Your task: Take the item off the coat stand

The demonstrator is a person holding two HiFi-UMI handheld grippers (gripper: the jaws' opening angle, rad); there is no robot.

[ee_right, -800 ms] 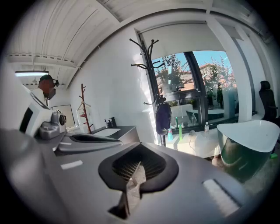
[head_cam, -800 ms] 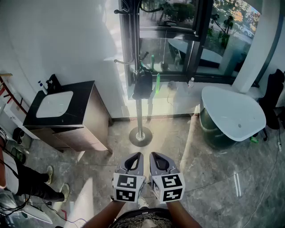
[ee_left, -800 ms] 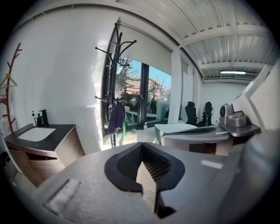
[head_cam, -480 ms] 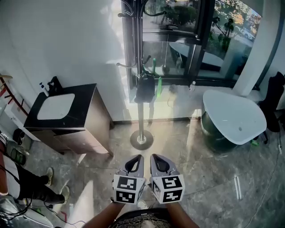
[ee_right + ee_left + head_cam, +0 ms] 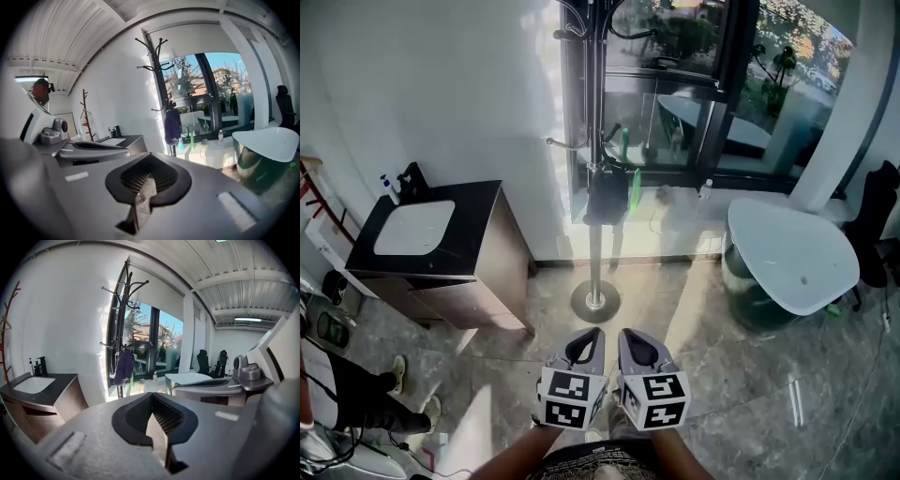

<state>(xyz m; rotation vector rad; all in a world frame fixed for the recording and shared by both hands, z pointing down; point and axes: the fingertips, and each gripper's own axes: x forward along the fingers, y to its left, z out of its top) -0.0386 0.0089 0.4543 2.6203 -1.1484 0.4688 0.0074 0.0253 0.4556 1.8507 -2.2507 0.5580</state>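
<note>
We hold both tools low and close to the body, side by side and almost touching, pointing forward. The left hand-held gripper point(image 5: 592, 330) has its jaws pressed together with nothing between them, and so does the right hand-held gripper point(image 5: 626, 331). Our forearms enter from the bottom edge.

Grey marble floor point(image 5: 722, 375) lies between the tools and the round base of the coat stand point(image 5: 595, 248), which rises ahead in front of a dark-framed window point(image 5: 675, 103). A sink cabinet point(image 5: 441, 248) stands to the left, and a white oval tub or table point(image 5: 792, 253), we cannot tell which, to the right. A person's legs point(image 5: 366, 384) show at far left.

The item point(image 5: 606, 197) hangs partway up the stand's pole, well apart from both tools. It is dark, soft-looking and rounded at the bottom.
</note>
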